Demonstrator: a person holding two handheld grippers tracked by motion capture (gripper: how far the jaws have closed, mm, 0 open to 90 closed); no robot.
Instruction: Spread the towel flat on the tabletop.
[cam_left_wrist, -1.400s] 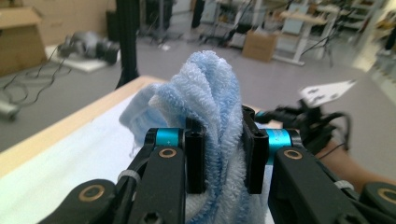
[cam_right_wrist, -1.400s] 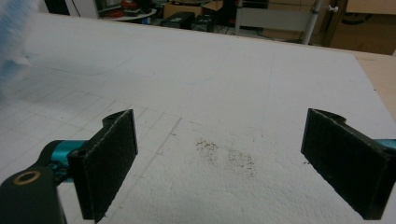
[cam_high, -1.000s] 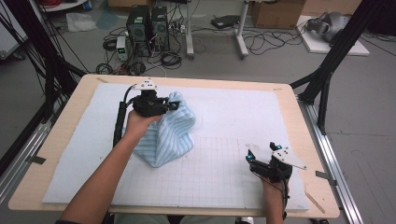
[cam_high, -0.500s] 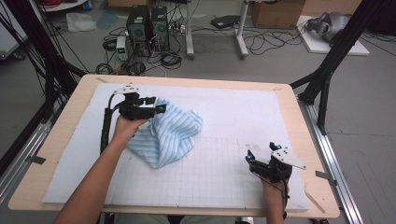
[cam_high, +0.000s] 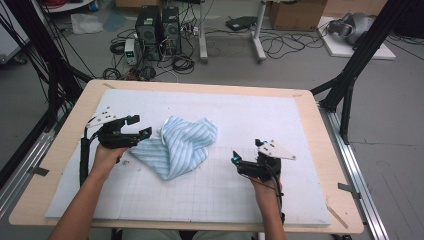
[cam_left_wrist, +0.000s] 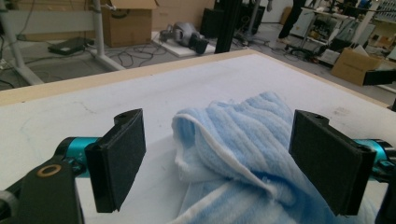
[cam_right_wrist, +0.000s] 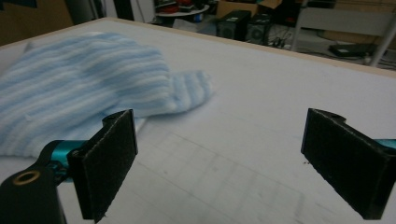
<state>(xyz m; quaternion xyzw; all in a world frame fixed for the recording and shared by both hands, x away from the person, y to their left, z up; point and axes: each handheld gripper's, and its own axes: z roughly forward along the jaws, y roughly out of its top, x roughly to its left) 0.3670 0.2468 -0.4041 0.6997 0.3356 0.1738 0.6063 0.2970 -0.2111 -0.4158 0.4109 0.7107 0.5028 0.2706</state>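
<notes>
— Lying crumpled on the white mat (cam_high: 300, 125) near the middle of the table (cam_high: 60, 200), that blue-and-white striped towel (cam_high: 180, 145) is bunching up into a soft heap. Are you seeing it?

— I am. The left gripper (cam_high: 141, 126) is sitting just at the towel's left edge, and its jaws have just been opening; they are standing wide apart now.

— Is anything pinched between them?

— No. In the left gripper view the towel (cam_left_wrist: 243, 154) is lying in the gap between the two black pads (cam_left_wrist: 119, 163), but neither pad is pressing on it. A white-hemmed fold is rising up right in front.

— And the other hand?

— The right gripper (cam_high: 246, 157) is hovering over the bare mat, off to the right of the towel and clear of it. Its jaws are spread wide too, with nothing in between.

— From its own camera?

— In the right gripper view the towel (cam_right_wrist: 79, 93) is lying ahead and to the left, beyond the left pad (cam_right_wrist: 109, 161), with gridded mat (cam_right_wrist: 224, 177) showing between the jaws.
</notes>
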